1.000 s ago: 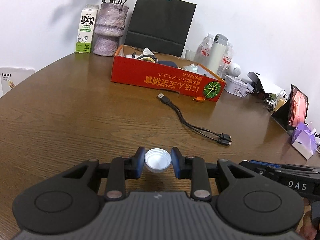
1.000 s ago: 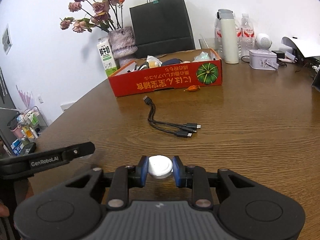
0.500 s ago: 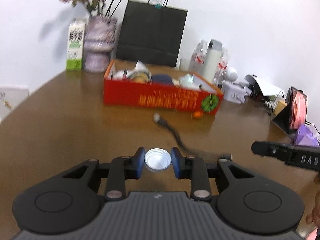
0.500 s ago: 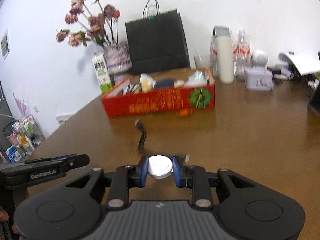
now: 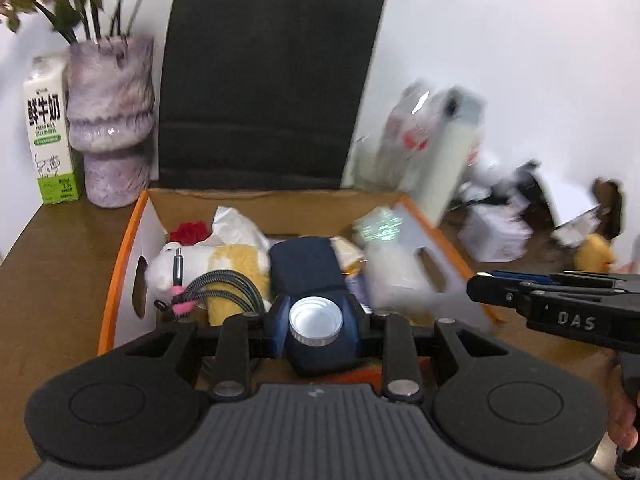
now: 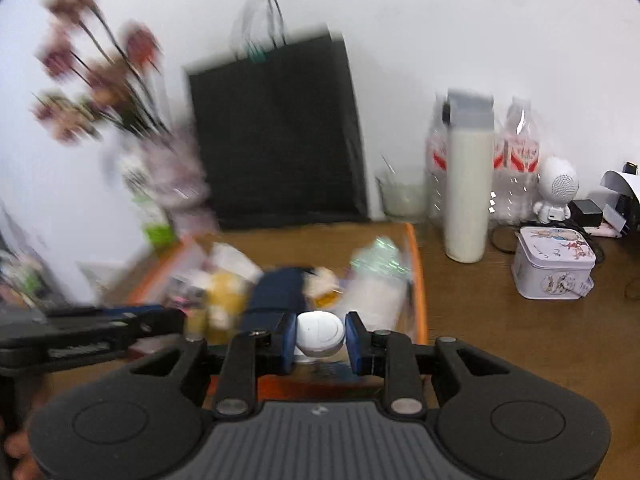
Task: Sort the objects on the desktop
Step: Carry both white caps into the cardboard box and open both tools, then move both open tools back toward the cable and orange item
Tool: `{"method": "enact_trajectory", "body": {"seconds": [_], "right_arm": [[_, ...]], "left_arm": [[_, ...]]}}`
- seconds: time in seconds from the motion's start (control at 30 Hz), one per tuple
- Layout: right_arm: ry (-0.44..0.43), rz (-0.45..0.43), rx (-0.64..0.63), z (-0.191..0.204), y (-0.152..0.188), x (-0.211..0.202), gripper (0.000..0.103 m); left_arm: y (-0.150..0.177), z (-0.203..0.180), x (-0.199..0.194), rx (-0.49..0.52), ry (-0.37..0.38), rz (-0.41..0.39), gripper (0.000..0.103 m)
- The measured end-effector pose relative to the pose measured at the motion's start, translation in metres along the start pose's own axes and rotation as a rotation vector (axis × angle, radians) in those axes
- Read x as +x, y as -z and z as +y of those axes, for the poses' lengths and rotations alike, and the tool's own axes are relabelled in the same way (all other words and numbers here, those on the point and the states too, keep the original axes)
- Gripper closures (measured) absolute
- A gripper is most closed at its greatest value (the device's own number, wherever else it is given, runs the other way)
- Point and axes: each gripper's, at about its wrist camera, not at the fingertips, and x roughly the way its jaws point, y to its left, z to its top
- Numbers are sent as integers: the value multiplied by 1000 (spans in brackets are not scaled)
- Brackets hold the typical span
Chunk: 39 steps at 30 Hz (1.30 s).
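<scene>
My left gripper (image 5: pixel 316 326) is shut on a white bottle cap (image 5: pixel 316 320), its hollow side facing the camera, and holds it above the near edge of the orange cardboard box (image 5: pixel 120 256). My right gripper (image 6: pixel 320 338) holds a white round cap (image 6: pixel 320 330) between its blue pads, also over the box (image 6: pixel 418 280). The box holds a dark blue case (image 5: pixel 306 264), a braided cable (image 5: pixel 224 286), a plush toy (image 5: pixel 168 264) and wrappers. The right gripper also shows at the right of the left wrist view (image 5: pixel 476 286).
Behind the box stand a black paper bag (image 5: pixel 260 80), a purple vase (image 5: pixel 110 120) and a milk carton (image 5: pixel 48 132). To the right are a white flask (image 6: pixel 466 188), water bottles (image 6: pixel 516 160), a small robot figure (image 6: pixel 558 184) and a printed tin (image 6: pixel 554 266).
Both grippers have moved forward across the table with their caps, from near the black cable to over the orange box. The views are blurred by the motion.
</scene>
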Motion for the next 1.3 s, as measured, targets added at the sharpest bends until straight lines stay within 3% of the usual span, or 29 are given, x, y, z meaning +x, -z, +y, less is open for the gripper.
{"method": "enact_trajectory", "body": {"seconds": [0.17, 0.2, 0.27, 0.37, 0.5, 0.7, 0.87, 1.03, 1.17, 1.3], "right_arm": [[70, 175, 32, -19, -15, 73, 75], [81, 204, 42, -21, -16, 84, 75], [97, 223, 40, -23, -16, 93, 63], [105, 196, 52, -22, -22, 89, 46], [83, 161, 29, -13, -28, 70, 36], [39, 94, -4, 8, -21, 18, 27], [33, 45, -21, 23, 11, -24, 23], [59, -8, -59, 41, 66, -65, 23], [64, -40, -87, 54, 121, -95, 23], [17, -64, -64, 63, 172, -125, 23]], "left_arm": [[-14, 0, 58, -18, -19, 242, 73], [-13, 1, 64, -19, -40, 262, 73], [-16, 1, 65, -7, -67, 244, 58], [-18, 1, 55, -20, -28, 236, 35], [-27, -6, 30, -6, -57, 214, 29], [-14, -10, -31, 2, -70, 116, 10], [24, -6, -57, -40, -100, 125, 7], [88, -12, -101, -16, -131, 12, 3], [147, -16, -129, -9, -178, -34, 3], [197, -10, -156, -70, -208, -71, 2]]}}
